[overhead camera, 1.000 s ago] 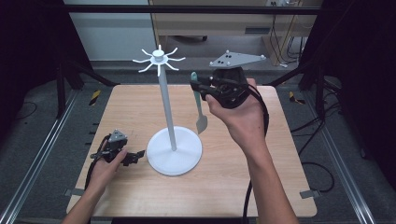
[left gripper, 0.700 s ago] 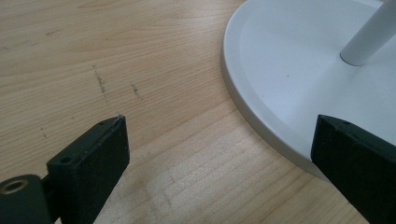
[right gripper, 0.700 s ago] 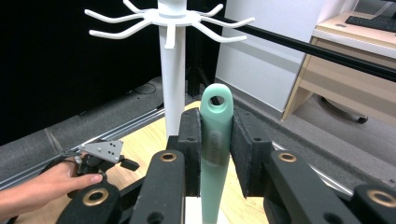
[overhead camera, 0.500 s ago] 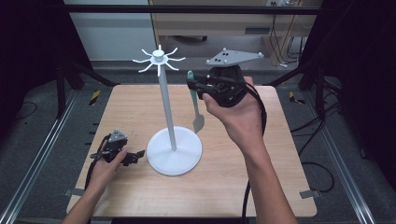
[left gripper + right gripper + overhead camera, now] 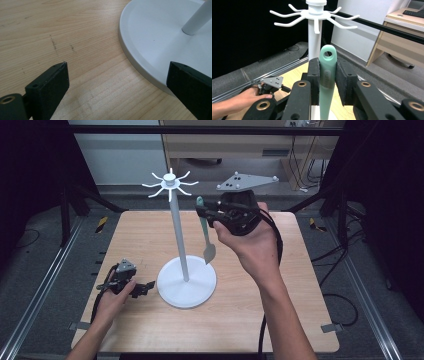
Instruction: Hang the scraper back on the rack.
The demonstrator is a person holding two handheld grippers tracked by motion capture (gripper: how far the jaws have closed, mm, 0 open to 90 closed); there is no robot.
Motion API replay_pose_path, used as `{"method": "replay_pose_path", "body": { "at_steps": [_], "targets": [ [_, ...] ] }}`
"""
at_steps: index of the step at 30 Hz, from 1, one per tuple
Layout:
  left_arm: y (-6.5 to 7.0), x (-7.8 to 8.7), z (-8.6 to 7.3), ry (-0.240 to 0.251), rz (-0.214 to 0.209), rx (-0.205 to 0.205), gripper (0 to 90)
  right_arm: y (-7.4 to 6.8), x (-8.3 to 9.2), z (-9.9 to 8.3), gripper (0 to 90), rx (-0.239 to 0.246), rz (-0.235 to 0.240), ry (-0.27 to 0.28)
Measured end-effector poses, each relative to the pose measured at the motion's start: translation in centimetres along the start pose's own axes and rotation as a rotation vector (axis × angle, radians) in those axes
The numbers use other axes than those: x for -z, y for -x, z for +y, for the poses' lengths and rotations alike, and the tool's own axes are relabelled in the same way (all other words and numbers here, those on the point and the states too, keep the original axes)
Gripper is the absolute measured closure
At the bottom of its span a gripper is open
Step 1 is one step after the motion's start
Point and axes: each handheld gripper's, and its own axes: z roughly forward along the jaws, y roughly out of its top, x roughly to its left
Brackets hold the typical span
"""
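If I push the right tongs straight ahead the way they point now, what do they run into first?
Most likely the white stand's pole, just below its hooks. In the right gripper view it rises directly behind the green utensil's handle, which the right tongs clamp. Depth is unclear, so the gap is hard to judge.

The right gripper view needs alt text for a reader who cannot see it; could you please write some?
The right gripper is shut on a mint-green utensil handle, its hanging hole just below the hooks of a white stand. Lower left, a hand holds the left gripper on the wooden table.
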Motion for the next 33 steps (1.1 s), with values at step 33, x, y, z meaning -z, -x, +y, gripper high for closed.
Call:
{"method": "replay_pose_path", "body": {
  "at_steps": [33],
  "targets": [
    [0.0, 0.0, 0.0, -0.002, -0.006, 0.001, 4.1, -0.5, -0.5, 2.0, 74.5, 0.007, 0.023, -0.020]
  ]
}}
